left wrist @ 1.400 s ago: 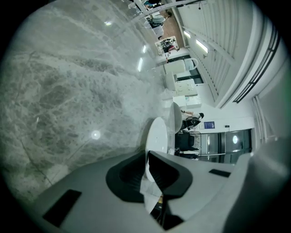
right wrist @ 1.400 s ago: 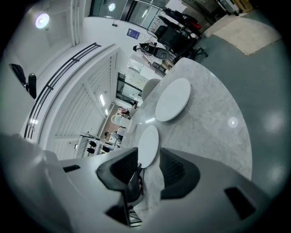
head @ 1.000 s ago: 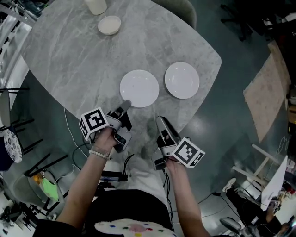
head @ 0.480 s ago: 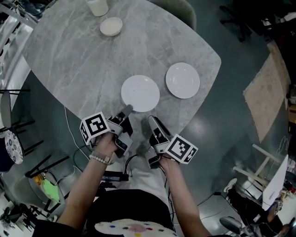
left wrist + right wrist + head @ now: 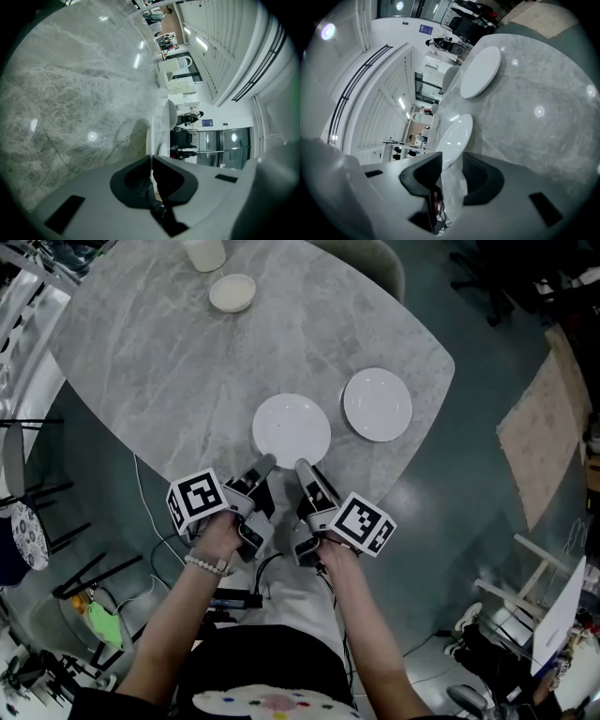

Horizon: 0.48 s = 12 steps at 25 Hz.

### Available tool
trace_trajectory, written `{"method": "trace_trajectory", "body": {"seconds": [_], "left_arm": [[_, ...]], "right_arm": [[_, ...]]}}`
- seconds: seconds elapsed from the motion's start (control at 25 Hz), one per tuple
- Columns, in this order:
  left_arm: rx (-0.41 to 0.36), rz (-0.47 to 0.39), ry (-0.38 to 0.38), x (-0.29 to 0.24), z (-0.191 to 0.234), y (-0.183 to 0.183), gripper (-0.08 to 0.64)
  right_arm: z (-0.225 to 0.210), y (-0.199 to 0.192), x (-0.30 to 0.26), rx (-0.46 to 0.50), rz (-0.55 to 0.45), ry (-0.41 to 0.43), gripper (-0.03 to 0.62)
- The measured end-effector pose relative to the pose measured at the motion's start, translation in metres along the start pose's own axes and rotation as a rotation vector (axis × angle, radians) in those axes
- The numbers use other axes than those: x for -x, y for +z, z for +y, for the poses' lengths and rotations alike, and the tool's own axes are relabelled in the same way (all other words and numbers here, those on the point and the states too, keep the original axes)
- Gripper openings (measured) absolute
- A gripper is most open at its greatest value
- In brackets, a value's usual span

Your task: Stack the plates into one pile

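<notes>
The step in hand looks like the first pickup. The right tongs (image 5: 305, 468) stand spread with the rim of the near plate (image 5: 292, 430) at their mouth. The left tongs (image 5: 264, 463) are pressed together on nothing, just beside that same rim. Both plates lie flat and apart on the worktop (image 5: 169, 352), the far plate (image 5: 377, 404) close to its right edge. The next move would call for sliding the right tongs over the rim, pinching, lifting, and setting that plate squarely on the far one. Whether either pad already touches the rim cannot be told, and a cup (image 5: 204, 251) is cut off at the head view's top edge.
</notes>
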<state>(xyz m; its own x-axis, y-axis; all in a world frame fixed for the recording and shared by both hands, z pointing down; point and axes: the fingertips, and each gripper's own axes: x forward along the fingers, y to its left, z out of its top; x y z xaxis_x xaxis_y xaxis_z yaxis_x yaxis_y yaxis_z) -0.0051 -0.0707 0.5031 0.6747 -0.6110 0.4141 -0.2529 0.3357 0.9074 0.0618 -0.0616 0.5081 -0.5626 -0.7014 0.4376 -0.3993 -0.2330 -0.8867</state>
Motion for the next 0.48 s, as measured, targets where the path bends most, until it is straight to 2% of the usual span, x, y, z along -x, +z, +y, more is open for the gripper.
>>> {"method": "trace_trajectory", "body": {"seconds": [0.16, 0.48], "left_arm": [[-0.007, 0.007, -0.003, 0.007, -0.001, -0.011, 0.022], [-0.023, 0.021, 0.003, 0.014, 0.006, -0.01, 0.023]], "right_arm": [[-0.005, -0.003, 0.011, -0.012, -0.022, -0.022, 0.091], [-0.004, -0.011, 0.011, -0.005, -0.045, -0.004, 0.075]]}}
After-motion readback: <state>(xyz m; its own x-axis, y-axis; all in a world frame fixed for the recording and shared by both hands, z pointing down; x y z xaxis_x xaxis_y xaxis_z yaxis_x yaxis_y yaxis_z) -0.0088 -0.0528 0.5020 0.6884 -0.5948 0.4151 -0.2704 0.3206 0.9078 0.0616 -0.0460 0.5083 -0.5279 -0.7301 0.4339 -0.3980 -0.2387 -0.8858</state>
